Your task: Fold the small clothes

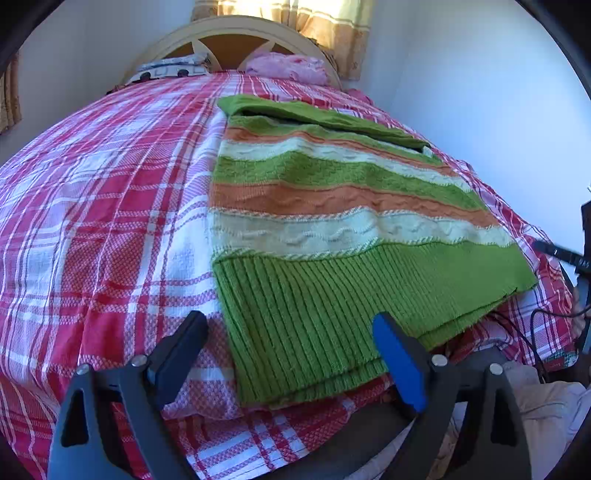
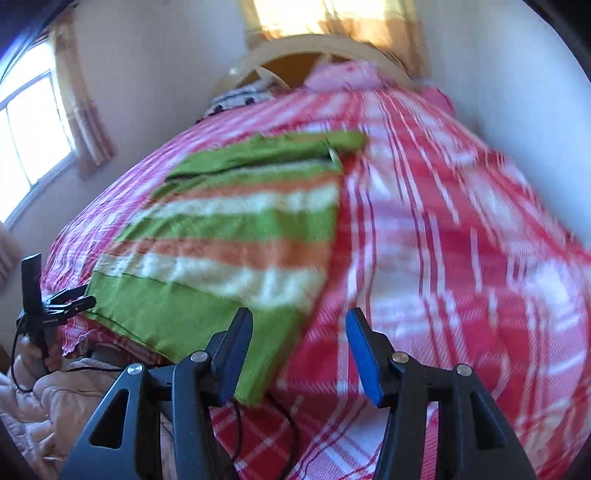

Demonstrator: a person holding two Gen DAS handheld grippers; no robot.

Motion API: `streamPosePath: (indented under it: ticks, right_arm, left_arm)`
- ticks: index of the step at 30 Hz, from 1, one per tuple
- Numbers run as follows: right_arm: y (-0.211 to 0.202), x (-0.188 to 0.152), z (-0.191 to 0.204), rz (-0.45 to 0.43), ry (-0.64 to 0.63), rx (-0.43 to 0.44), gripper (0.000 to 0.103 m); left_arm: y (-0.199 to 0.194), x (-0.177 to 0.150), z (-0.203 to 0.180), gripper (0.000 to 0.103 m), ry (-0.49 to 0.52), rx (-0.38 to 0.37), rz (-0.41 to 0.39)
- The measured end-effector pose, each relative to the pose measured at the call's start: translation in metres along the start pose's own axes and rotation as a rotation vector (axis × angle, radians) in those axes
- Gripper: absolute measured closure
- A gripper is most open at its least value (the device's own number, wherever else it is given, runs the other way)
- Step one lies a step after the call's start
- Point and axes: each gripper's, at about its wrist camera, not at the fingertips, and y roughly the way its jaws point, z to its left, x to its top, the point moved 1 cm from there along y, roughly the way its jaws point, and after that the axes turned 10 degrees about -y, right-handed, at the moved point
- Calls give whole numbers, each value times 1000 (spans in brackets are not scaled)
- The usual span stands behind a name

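Note:
A knitted sweater [image 1: 332,221] with green, orange and cream stripes lies folded lengthwise on the bed, its ribbed green hem toward me. It also shows, blurred, in the right wrist view [image 2: 229,236]. My left gripper [image 1: 290,326] is open, its jaws spread on either side of the hem's left corner, just above it. My right gripper [image 2: 299,321] is open and empty, over the hem's right corner. The left gripper appears at the left edge of the right wrist view [image 2: 55,306].
The bed carries a red and white plaid sheet [image 1: 110,203]. Pillows [image 1: 288,66] lie by the cream headboard [image 1: 229,29]. A white wall [image 1: 480,92] runs along the bed's right side. A window [image 2: 29,140] is on the left. Black cables [image 2: 258,424] hang at the bed's near edge.

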Motion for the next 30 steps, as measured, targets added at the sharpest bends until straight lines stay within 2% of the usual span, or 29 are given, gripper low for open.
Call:
streamPosePath:
  ticks: [3,5,8,11,16,22,23,24,25,26,30]
  right_arm:
    - [12,-14,-4,38,37,31,49]
    - [13,-17,-1,31,26,28,49]
    - [14,-15,6,48,13,57,49]
    - [11,-11,17,40,-18,91,49]
    - [22,-14,32,101,-86,40,49]
    - [25,-14,43,92,-122,-4,49]
    - [26,-14,46,96,-147,-26,57]
    - [27,-14,48,101,-171,-51,69]
    - [27,-13,50,102,-187,-57,79]
    - [27,-12,49,108,-169,-23,94]
    - [27,-10,39,109,-89,28,95]
  left_arm:
    - [-4,-1,5,15,-34,-32,-7]
    - [-7,-2,6,29,-55,-59,-4]
    - [-8,-3,4,39,-44,-58,7]
    - [-9,-6,0,39,-31,-80,23]
    - [-8,-6,1,34,-42,-88,26]
    - [-8,-8,-4,37,-35,-55,13]
    - [-8,-9,-6,46,-27,-49,11]
    - [-9,-10,-8,54,-17,-40,10]
    - [-9,-10,-7,68,-17,-15,6]
    - [-9,-9,-5,76,-25,0,3]
    - [-12,-4,6,89,-92,-52,14]
